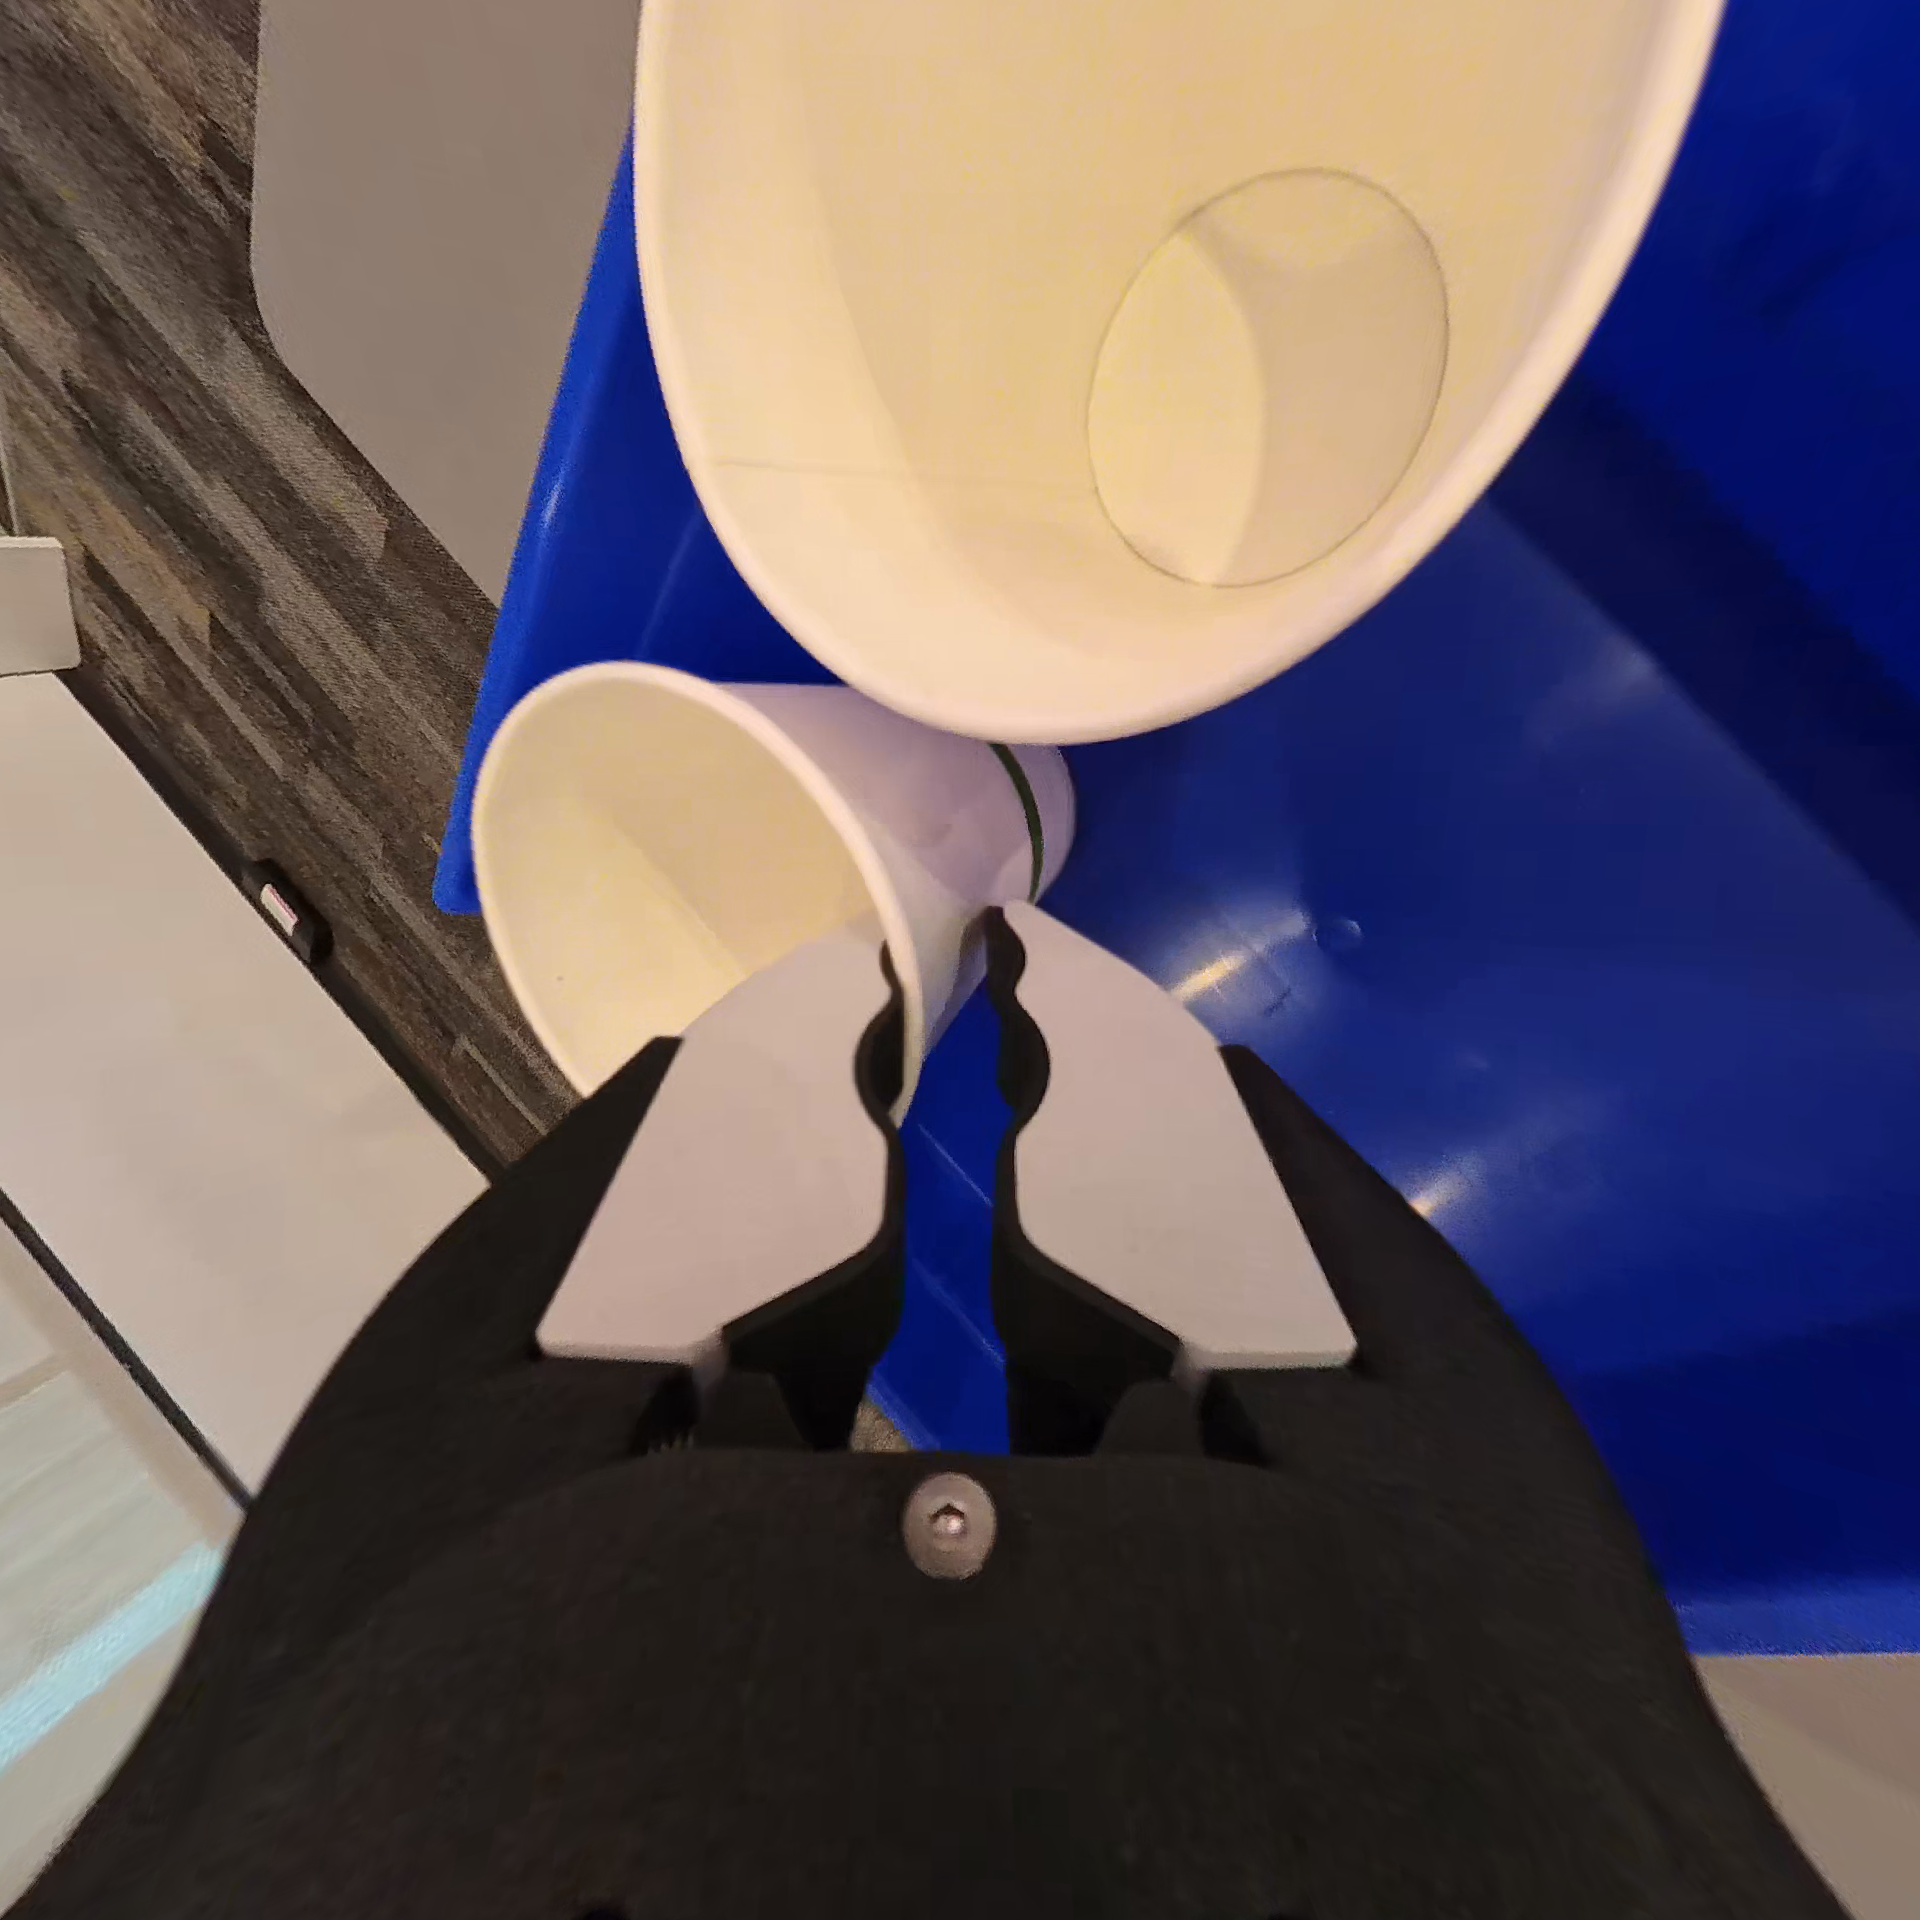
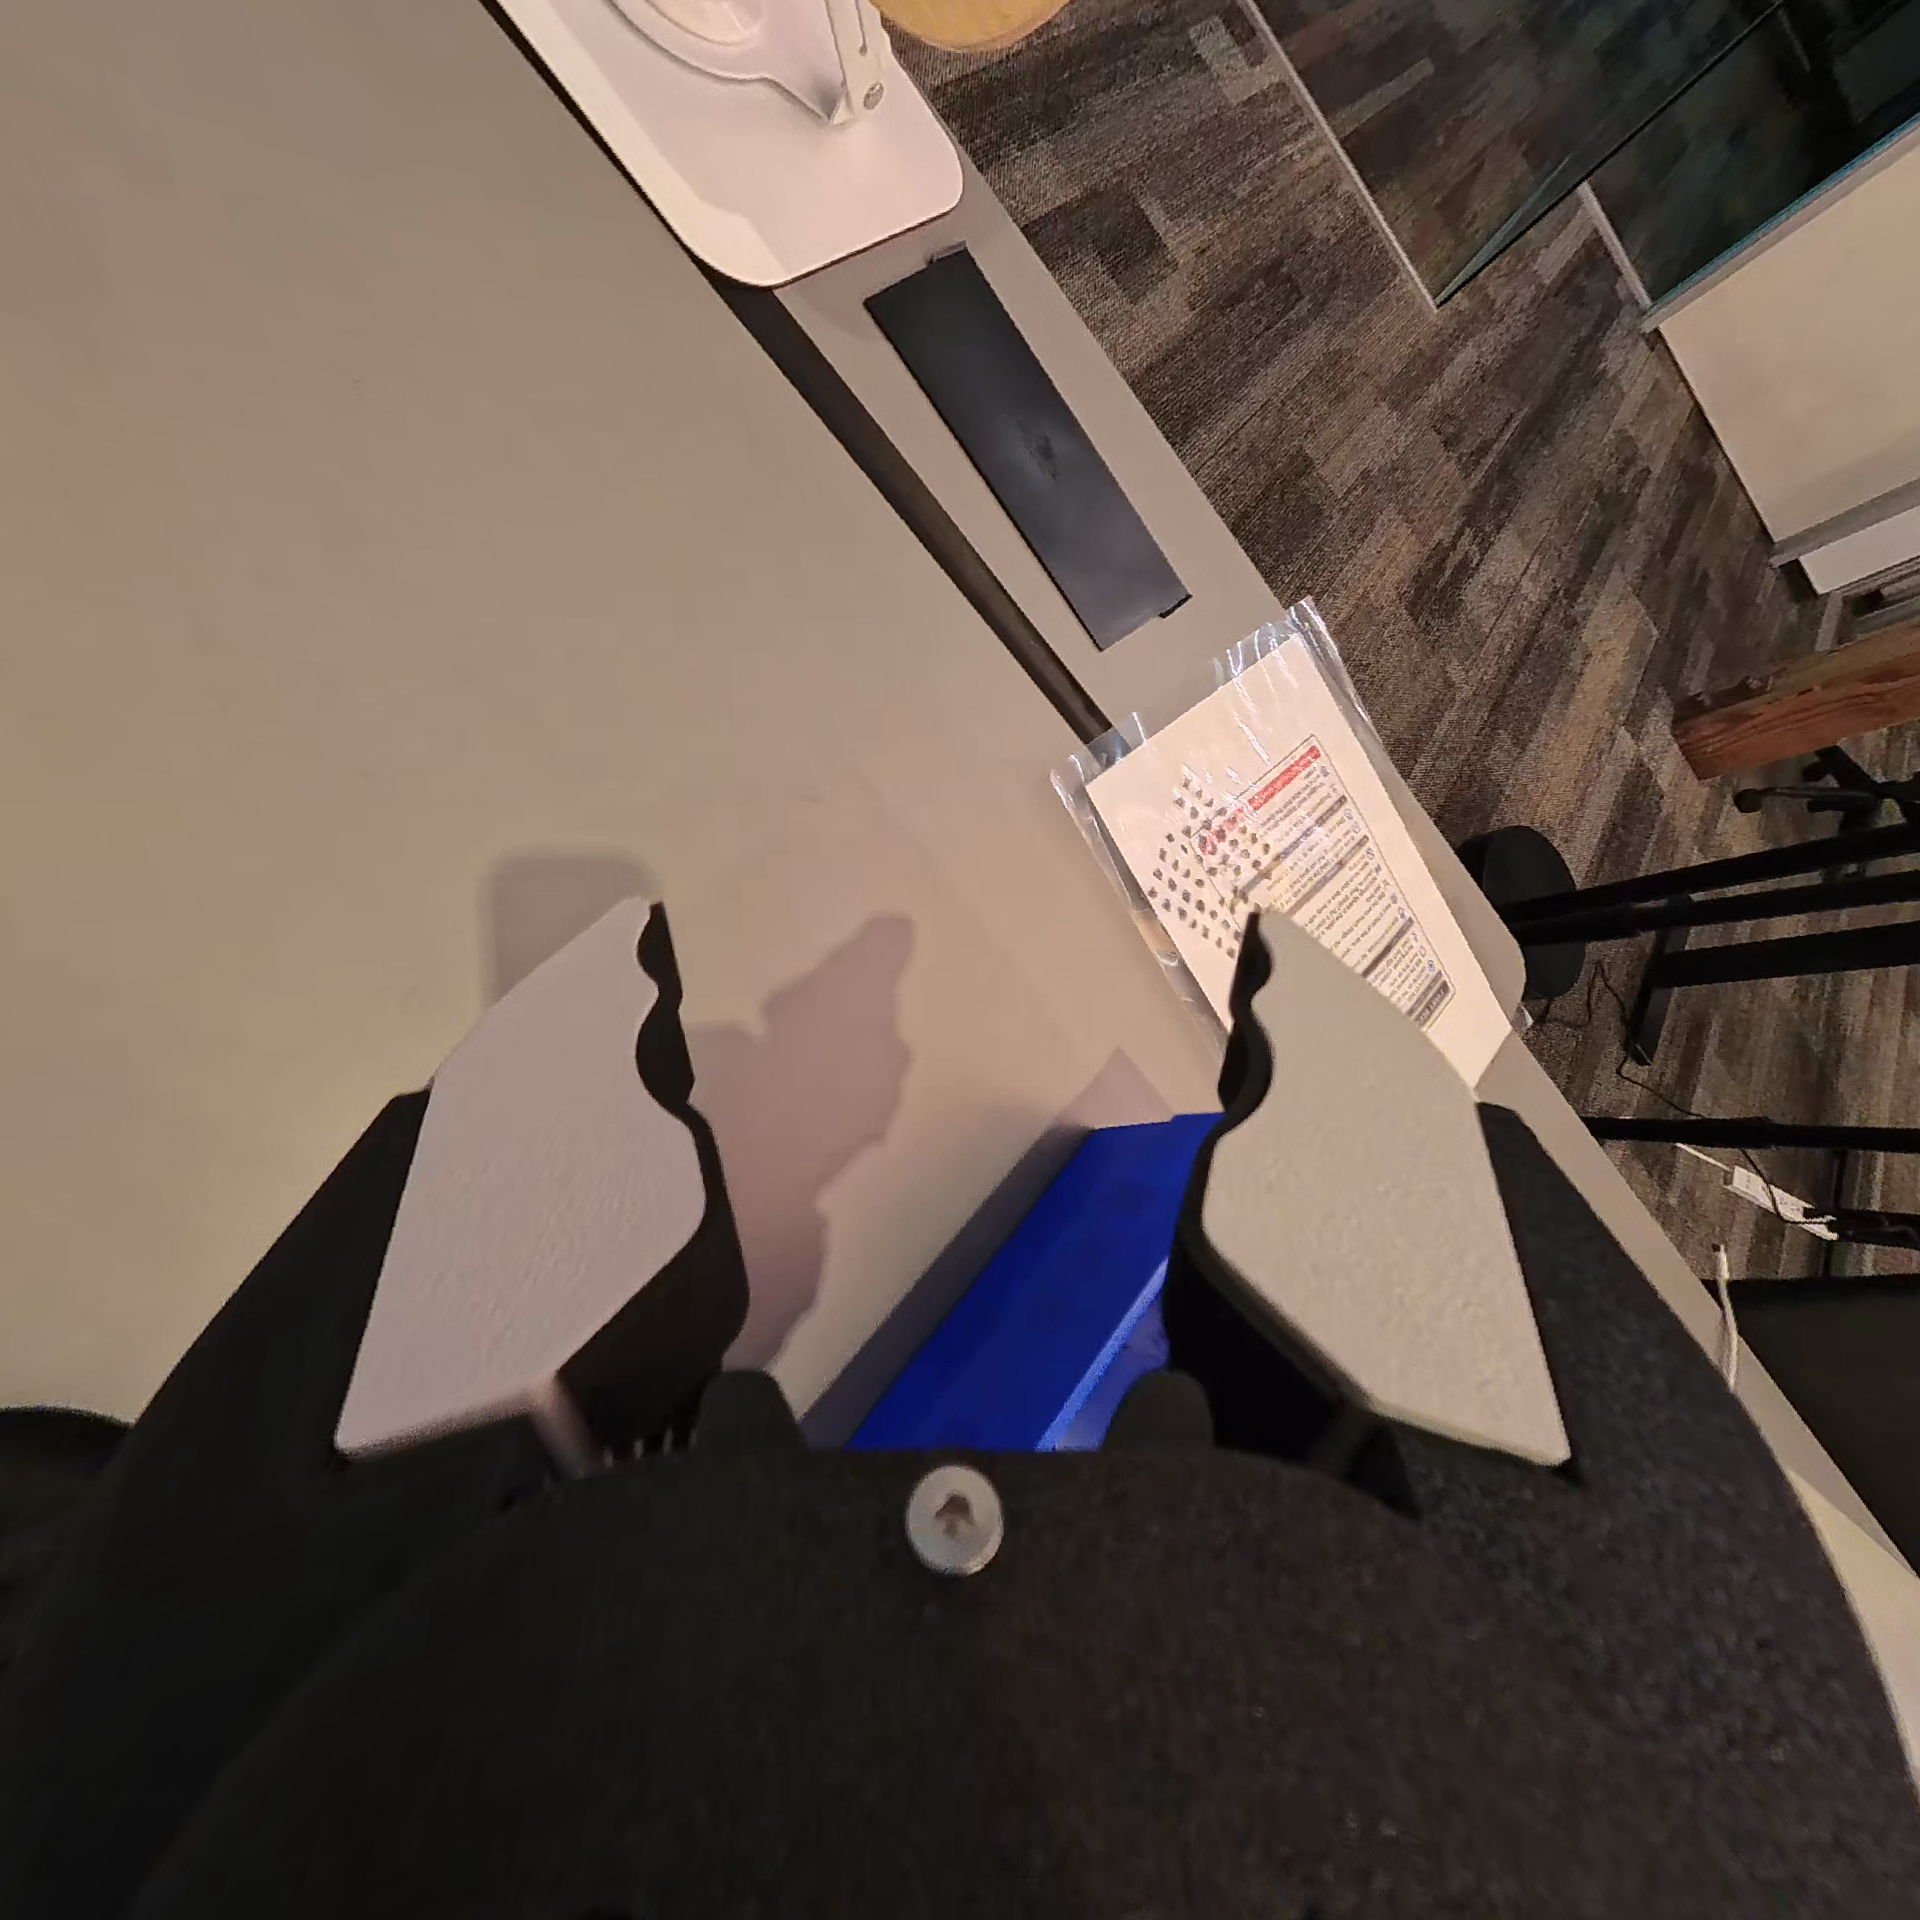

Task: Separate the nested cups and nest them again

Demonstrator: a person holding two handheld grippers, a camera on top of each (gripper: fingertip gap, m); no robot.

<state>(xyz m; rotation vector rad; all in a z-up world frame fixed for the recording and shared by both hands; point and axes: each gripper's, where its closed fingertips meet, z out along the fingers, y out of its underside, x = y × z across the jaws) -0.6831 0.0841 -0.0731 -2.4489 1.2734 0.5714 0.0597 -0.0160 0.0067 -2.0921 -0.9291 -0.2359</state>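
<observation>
Left gripper: your fingers are nearly together and clamp the wall of one small paper cup at its rim, one finger inside the mouth, the other outside.
Cups counted: two in the left wrist view. Your held cup lies tilted on its side, mouth toward the camera's left, a dark band near its base. A second white cup fills the top of that view, mouth facing you, its round bottom visible inside.
Cup relation: the two are apart, not nested; the big-looking cup's rim overlaps the small one's side in the picture, and you cannot tell whether they touch.
Blue bin: one, beneath both cups, resting on the pale surface.
Right gripper: your fingers are spread wide with nothing between them, hanging over the surface and a corner of the bin.
Bagged printed sheet: one, at the surface's edge.
</observation>
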